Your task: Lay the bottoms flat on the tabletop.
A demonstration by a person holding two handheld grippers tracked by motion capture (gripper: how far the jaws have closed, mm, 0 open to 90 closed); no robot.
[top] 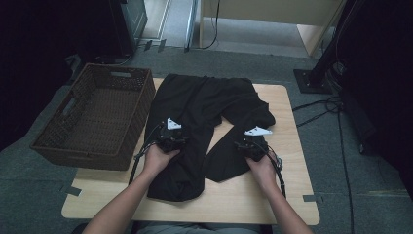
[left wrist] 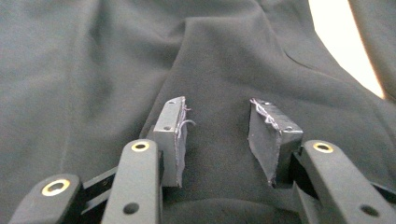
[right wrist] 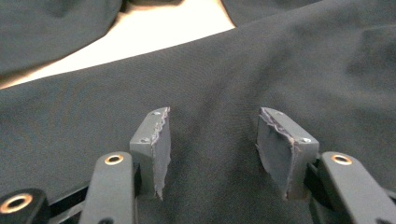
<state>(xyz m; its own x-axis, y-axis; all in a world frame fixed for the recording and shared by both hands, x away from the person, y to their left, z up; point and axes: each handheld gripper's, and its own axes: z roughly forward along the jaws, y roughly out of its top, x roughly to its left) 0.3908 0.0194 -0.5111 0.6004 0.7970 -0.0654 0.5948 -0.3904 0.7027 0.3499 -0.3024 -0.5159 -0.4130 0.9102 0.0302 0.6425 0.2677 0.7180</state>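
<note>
The left claw (left wrist: 219,140) stands released, its two grey pads apart just above a raised fold of a pair of black, soft cloth trousers (left wrist: 140,60), with cloth showing between the pads but not pinched by them. The right claw (right wrist: 212,149) is likewise released, its pads spread over smooth dark cloth of the same trousers, nothing clamped between them. In the high view the left claw (top: 170,130) sits over the trouser leg that runs toward the near left part of the surface, and the right claw (top: 254,138) over the other leg, which ends nearer the middle of the near edge. The trousers (top: 204,97) lie spread on the pale wooden surface (top: 292,195), the waist toward the far edge and the two legs splayed toward the person. A dark brown woven rectangular basket (top: 122,141) stands at the left edge of the surface, just beside the trousers, partly hanging past that edge.
</note>
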